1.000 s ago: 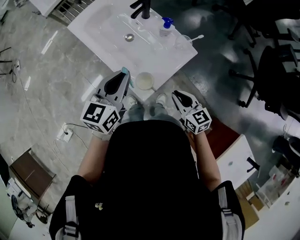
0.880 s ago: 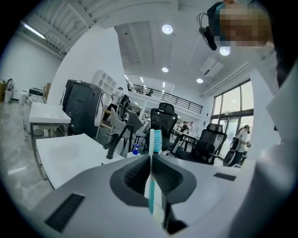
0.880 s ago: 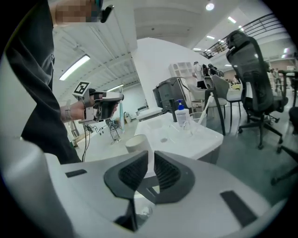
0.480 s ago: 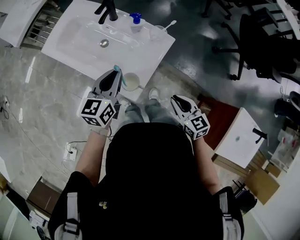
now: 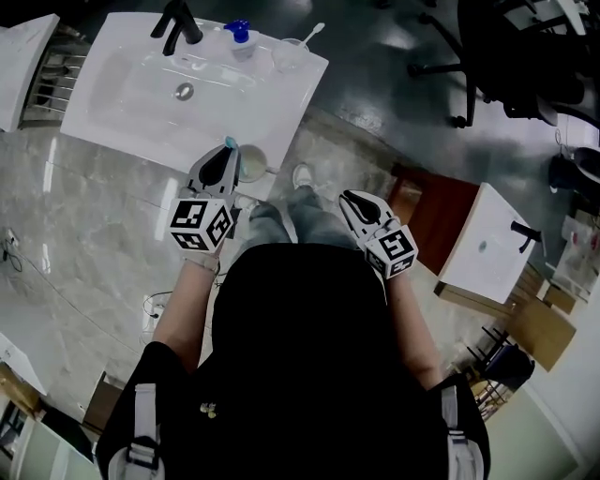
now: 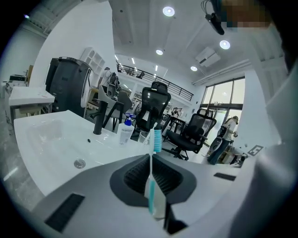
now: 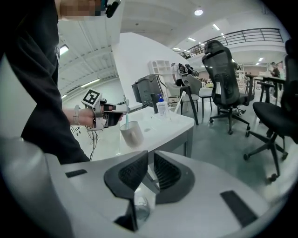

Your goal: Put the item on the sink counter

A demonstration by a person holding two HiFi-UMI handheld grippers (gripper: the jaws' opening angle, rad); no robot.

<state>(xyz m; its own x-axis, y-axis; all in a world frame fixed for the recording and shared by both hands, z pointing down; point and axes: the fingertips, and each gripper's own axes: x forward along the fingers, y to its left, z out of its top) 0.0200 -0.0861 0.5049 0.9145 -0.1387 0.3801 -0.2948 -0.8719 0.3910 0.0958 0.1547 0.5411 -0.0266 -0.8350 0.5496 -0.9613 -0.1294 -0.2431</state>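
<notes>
Holding a toothbrush (image 6: 151,188) in the left gripper (image 5: 225,157), fingers clamped on its handle so the blue bristle end sticks out past the tips. The brush head is at the front edge of the white sink bench (image 5: 122,122), just beside a pale cup (image 5: 251,166) standing on that edge. The right gripper (image 5: 352,200) hangs over the floor, apart from the bench, fingers pretty much together with nothing between them. A pump bottle (image 5: 240,36) and a clear glass (image 5: 289,54) sit at the back by the black faucet (image 5: 178,19).

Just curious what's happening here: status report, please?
Left claw shut on toothbrush, held upright. Right claw shut, empty. Toothbrush not yet on sink counter; cup stands at counter's near corner.
</notes>
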